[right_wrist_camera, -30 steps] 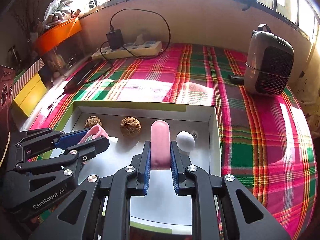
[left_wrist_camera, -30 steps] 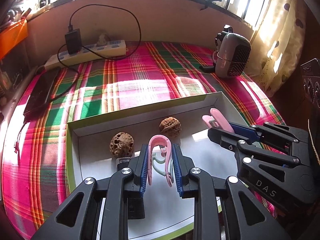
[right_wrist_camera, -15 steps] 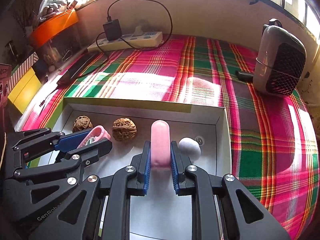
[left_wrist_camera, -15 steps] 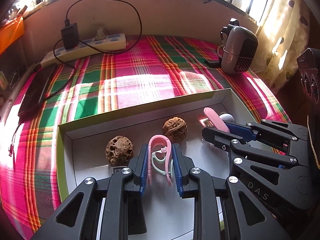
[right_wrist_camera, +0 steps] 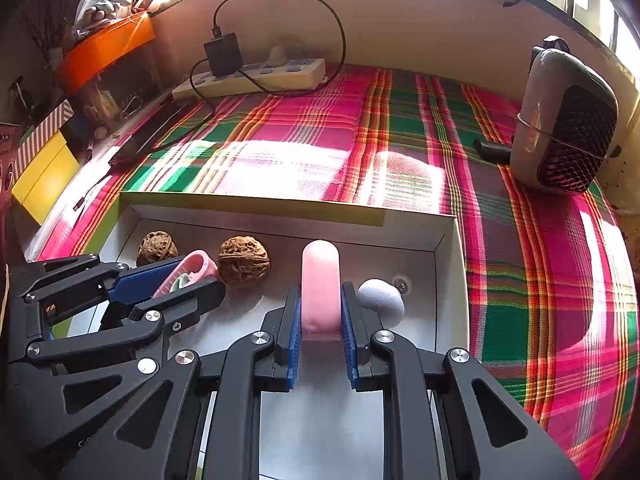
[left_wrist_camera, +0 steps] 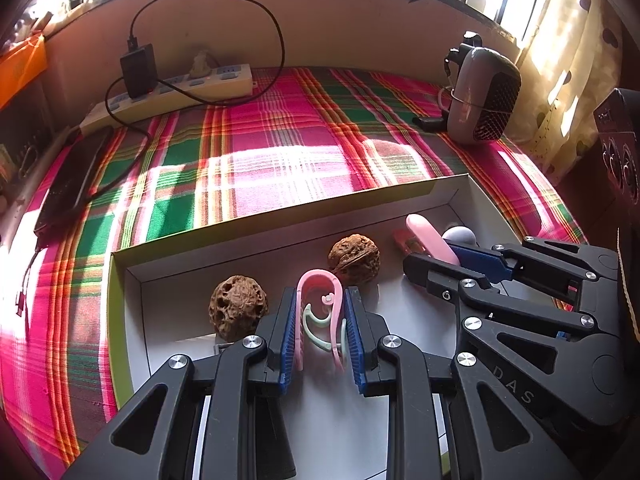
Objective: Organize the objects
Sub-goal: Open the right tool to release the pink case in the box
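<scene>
My left gripper [left_wrist_camera: 320, 300] is shut on a pink and mint clip [left_wrist_camera: 320, 312] and holds it inside the white box [left_wrist_camera: 280, 224], between two walnuts [left_wrist_camera: 238, 306] [left_wrist_camera: 354, 258]. My right gripper [right_wrist_camera: 320, 296] is shut on a pink rounded stick [right_wrist_camera: 320, 284], also inside the box [right_wrist_camera: 256, 210]. A white egg-shaped object [right_wrist_camera: 382, 302] lies just right of the right gripper. The right gripper also shows in the left wrist view [left_wrist_camera: 448, 252], and the left gripper shows in the right wrist view [right_wrist_camera: 176, 280].
The box rests on a plaid cloth [left_wrist_camera: 280, 148]. A power strip [left_wrist_camera: 176, 90] with a black charger and cable lies along the back wall. A small heater [right_wrist_camera: 564, 120] stands at the back right. A dark phone [left_wrist_camera: 72, 184] lies at the left. An orange bin [right_wrist_camera: 104, 50] stands at far left.
Both grippers have moved forward and lower into the box, still shut on their objects. The walnuts and the white egg have not moved.
</scene>
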Demonstrator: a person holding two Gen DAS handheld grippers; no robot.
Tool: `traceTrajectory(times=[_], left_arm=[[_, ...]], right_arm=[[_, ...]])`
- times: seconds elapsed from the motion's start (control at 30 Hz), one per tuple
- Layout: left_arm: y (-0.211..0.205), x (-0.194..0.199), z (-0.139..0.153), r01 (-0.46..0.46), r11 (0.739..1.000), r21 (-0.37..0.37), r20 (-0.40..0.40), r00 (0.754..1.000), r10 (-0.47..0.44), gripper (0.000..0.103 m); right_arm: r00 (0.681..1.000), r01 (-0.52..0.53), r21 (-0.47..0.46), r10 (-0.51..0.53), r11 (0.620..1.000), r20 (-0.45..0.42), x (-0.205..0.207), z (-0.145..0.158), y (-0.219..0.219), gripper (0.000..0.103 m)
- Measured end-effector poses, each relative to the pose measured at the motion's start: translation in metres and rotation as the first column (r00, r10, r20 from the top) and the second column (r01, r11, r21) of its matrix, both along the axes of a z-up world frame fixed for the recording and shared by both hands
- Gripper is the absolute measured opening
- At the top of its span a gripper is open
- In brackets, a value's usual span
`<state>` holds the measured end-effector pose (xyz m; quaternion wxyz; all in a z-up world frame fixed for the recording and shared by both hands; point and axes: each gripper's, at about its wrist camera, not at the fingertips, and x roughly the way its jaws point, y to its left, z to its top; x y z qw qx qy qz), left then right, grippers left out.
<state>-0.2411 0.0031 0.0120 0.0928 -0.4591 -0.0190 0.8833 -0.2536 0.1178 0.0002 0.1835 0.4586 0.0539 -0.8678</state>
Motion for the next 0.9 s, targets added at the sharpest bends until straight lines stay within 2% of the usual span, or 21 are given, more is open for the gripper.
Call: traceTrajectory(times=[0.53, 0.9], left_arm=[[-0.0001, -0.0010, -0.0004, 0.002, 1.000, -0.005, -0.001, 1.000, -0.002, 0.022], [-0.0003, -0.0010, -0.0006, 0.002, 1.000, -0.009, -0.001, 1.000, -0.002, 0.022]], right_arm=[[1.000, 0.020, -0.002, -0.020, 1.000, -0.002, -0.0012, -0.0004, 0.0022, 0.019], [1.000, 0.022, -0.004, -0.022, 1.000, -0.005, 0.0003, -0.0008, -0.0002, 0.027]])
